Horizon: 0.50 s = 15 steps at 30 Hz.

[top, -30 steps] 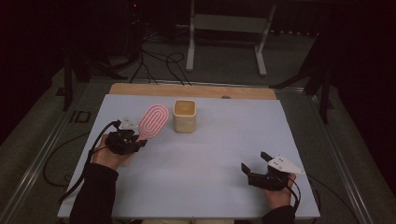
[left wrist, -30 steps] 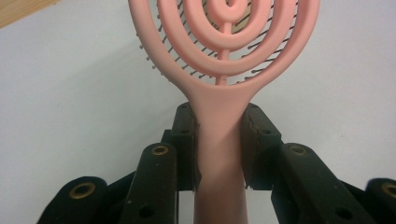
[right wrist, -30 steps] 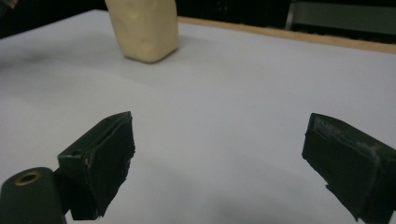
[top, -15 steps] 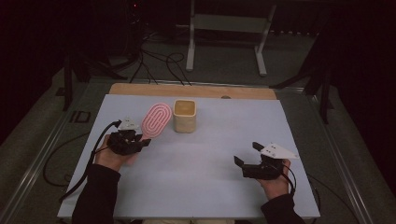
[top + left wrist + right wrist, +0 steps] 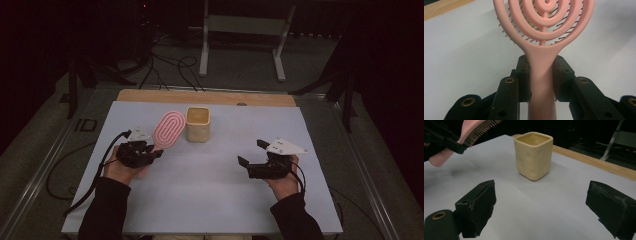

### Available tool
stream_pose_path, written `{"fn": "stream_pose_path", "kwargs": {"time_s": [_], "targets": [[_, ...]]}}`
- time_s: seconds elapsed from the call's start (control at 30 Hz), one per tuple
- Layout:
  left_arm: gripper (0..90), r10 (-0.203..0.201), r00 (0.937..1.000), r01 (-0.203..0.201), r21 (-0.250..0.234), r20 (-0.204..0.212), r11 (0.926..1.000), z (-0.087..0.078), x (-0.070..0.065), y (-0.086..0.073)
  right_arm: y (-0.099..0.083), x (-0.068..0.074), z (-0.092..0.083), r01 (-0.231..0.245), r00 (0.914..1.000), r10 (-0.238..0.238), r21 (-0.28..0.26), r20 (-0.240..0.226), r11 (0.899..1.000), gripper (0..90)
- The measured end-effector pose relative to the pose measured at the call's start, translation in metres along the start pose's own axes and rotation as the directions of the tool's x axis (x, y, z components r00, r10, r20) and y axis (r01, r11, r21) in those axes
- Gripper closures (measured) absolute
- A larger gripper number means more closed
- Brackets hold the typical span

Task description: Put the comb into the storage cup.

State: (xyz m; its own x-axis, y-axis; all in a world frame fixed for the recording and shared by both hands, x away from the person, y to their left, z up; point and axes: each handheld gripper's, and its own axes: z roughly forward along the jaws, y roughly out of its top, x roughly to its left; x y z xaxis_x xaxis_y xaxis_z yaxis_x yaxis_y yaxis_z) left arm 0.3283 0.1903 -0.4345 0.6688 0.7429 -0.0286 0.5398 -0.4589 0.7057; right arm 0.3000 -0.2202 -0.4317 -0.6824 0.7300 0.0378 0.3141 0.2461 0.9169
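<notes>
- A pale grey sheet covered the table [image 5: 200, 200], with a strip of bare wood along the far edge and a dark room of cables and stand legs behind it.
- Nearest the person, the right gripper [image 5: 254, 155] hovered low over the sheet on the right side, its jaws spread wide with nothing between them. In the right gripper view they framed the cup ahead, so it looked lined up to reach for it.
- On the left, the left gripper [image 5: 152, 151] was clamped on the handle of a pink hairbrush [image 5: 168, 130]. The left gripper view showed both pads pressed against the narrow neck just below the head, a grip that probably kept the wide head free.
- The brush pointed away from the person, with its looped head raised off the sheet and its bristles facing down.
- Farther back, just right of the brush head, stood a cream, square-sided cup [image 5: 198, 124], upright and open at the top. It was apparently empty and probably meant to receive the brush.
</notes>
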Motion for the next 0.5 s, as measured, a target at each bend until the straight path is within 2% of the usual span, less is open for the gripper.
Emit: {"fn": "stream_pose_path", "kwargs": {"time_s": [0.13, 0.33, 0.5], "targets": [[70.8, -0.003, 1.0, 0.003, -0.006, 0.004, 1.0, 0.001, -0.002, 0.0, 0.007, 0.002, 0.006, -0.032, 0.9994, 0.032, 0.041, -0.014, 0.999, 9.0], [70.8, 0.002, 1.0, -0.002, -0.02, 0.001, 0.9998, -0.003, -0.004, 0.002, 0.02, 0.009, 0.013, -0.031, 0.9994, 0.032, 0.029, -0.015, 0.999, 9.0], [70.8, 0.017, 0.9999, -0.017, -0.024, 0.003, 0.9996, -0.003, -0.009, 0.005, 0.031, 0.015, 0.02, -0.012, 0.9996, 0.012, 0.017, -0.024, 1.0, 8.7]]}}
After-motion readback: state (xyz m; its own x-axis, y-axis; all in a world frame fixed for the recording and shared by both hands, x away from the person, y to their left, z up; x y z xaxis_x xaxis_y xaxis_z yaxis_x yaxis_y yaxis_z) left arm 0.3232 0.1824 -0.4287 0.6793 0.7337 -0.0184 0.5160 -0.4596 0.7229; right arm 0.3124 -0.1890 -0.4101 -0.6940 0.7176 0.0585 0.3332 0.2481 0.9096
